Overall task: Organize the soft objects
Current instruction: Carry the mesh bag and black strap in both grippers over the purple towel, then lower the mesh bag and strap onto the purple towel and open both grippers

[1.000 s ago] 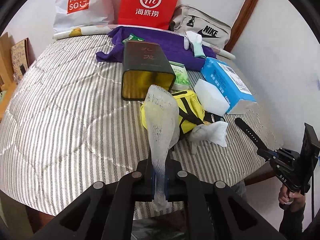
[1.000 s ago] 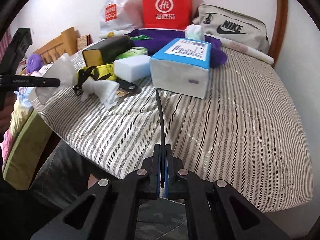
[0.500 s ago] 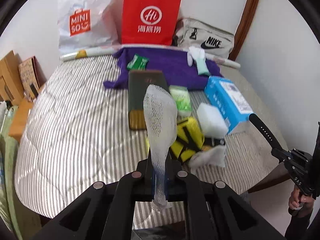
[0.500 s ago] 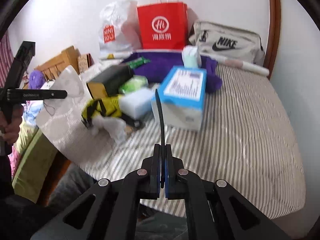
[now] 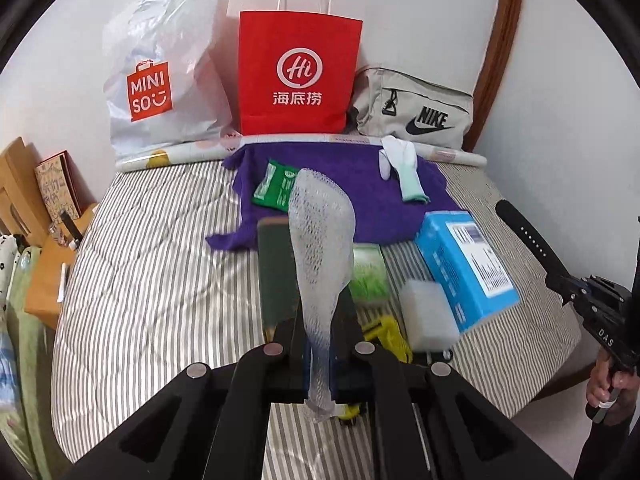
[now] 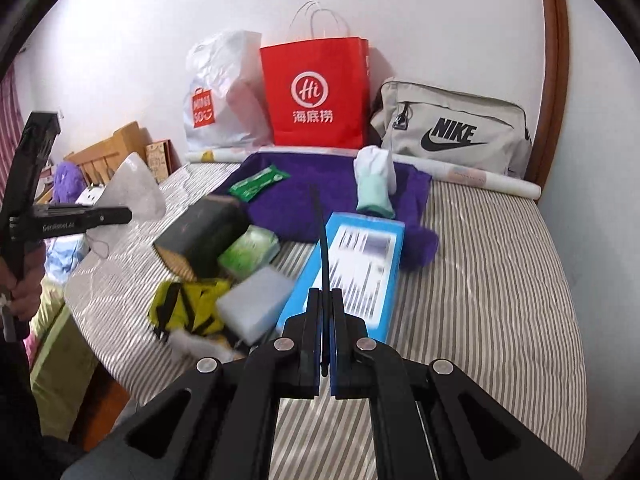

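Observation:
My left gripper [image 5: 320, 354] is shut on a white foam mesh sleeve [image 5: 322, 240] that stands up from the jaws, held above the near side of the bed. My right gripper [image 6: 325, 332] is shut on a thin black strap [image 6: 322, 236] that sticks up above the blue tissue pack [image 6: 352, 268]. A purple towel [image 5: 348, 196] lies at the back with a green wipes packet [image 5: 276, 190] and pale socks [image 5: 404, 168] on it. A white sponge [image 5: 428, 316], a yellow-black bundle [image 6: 188, 308] and a green pack [image 6: 248, 252] lie in the middle.
A dark green tin box [image 5: 278, 276] lies on the striped bed [image 5: 152, 280]. A red paper bag [image 5: 298, 80], a white Miniso bag [image 5: 160, 88] and a grey Nike bag [image 5: 416, 108] stand against the back wall. Wooden furniture [image 5: 24, 208] is at the left.
Both grippers have lifted and pulled back from the bed, still holding the mesh sleeve and the strap. The pile of objects now looks lower and farther away.

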A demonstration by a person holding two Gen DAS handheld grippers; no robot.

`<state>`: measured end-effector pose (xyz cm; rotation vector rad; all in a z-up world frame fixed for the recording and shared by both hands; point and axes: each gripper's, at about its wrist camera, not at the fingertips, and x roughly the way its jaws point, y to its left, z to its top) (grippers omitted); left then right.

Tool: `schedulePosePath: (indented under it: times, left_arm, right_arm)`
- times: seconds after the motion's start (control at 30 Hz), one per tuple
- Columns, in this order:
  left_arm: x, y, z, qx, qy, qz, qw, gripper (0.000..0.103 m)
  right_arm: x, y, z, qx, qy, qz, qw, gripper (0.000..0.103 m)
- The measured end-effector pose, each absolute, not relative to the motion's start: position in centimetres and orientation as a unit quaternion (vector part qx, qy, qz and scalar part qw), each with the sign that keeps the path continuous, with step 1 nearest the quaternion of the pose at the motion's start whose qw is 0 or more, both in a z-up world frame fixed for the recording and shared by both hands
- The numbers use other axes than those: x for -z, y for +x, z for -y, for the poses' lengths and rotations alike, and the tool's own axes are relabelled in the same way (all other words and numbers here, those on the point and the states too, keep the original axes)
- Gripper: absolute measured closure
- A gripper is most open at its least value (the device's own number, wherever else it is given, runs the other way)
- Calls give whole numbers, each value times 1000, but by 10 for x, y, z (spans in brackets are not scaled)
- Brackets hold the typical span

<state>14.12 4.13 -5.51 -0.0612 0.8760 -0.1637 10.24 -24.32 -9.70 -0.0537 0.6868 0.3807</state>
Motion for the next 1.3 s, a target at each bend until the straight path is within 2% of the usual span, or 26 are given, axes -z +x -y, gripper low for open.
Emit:
schedulePosePath:
  times: [0.53,0.93,1.1,1.3]
  left_arm:
    - [69,247,-53,80,-69,-448,888,96]
    - [98,328,-55,95,-81,-487,865,96]
    - [110,347,-56,110,-99,-500,853,96]
    - [126,379,-49,125,-112,-535,828,96]
  right_arm:
    - [97,226,237,-187,-18,-348,918,100]
    - [125,312,210,-219,-43,-410,885,100]
    - [137,329,199,-217,-77,-432,872,100]
    - [149,345,203,-209,-61,-452,865,100]
